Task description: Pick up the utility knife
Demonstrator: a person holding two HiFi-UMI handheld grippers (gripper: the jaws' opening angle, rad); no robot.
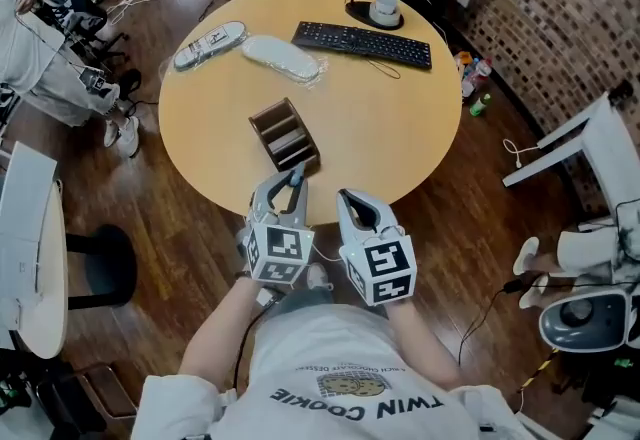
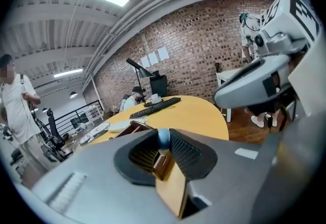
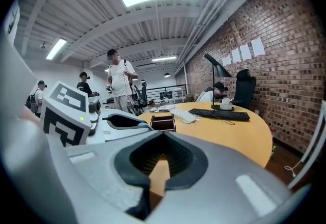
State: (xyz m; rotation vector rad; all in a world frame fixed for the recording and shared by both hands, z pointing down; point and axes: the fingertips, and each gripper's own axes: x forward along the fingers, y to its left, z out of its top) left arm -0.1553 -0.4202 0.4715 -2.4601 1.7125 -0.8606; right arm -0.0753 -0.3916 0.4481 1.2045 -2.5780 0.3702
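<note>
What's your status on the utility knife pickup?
Left gripper shut on utility knife, held off the table near the brown organizer. Right gripper shut, empty. Nothing in the way.

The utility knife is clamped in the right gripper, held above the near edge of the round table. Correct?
No, the left gripper holds it: the left gripper view shows the blue-tipped utility knife between its fingers. It is indeed above the round table's near edge.
</note>
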